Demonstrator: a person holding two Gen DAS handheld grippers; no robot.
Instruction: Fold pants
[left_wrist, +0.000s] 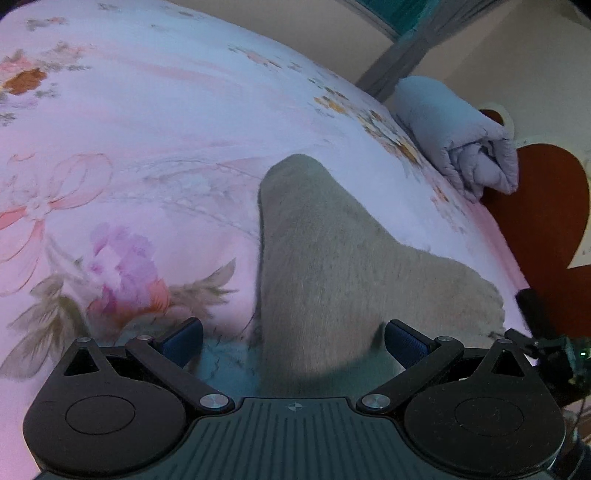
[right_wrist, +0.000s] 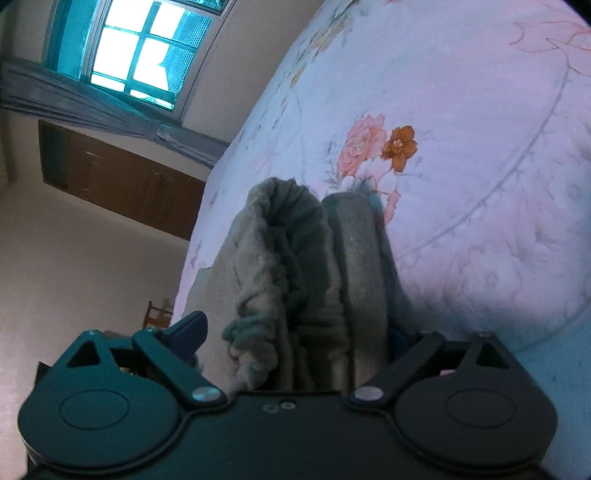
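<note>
Fuzzy grey-beige pants (left_wrist: 332, 258) lie bunched on the floral bed (left_wrist: 147, 110) between both my released jaws; only my right view shows their gathered waistband (right_wrist: 288, 236).

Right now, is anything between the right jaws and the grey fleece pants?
Nothing visible: the grey fleece pants already lie bunched between the right gripper's open jaws on the floral bedsheet.
</note>
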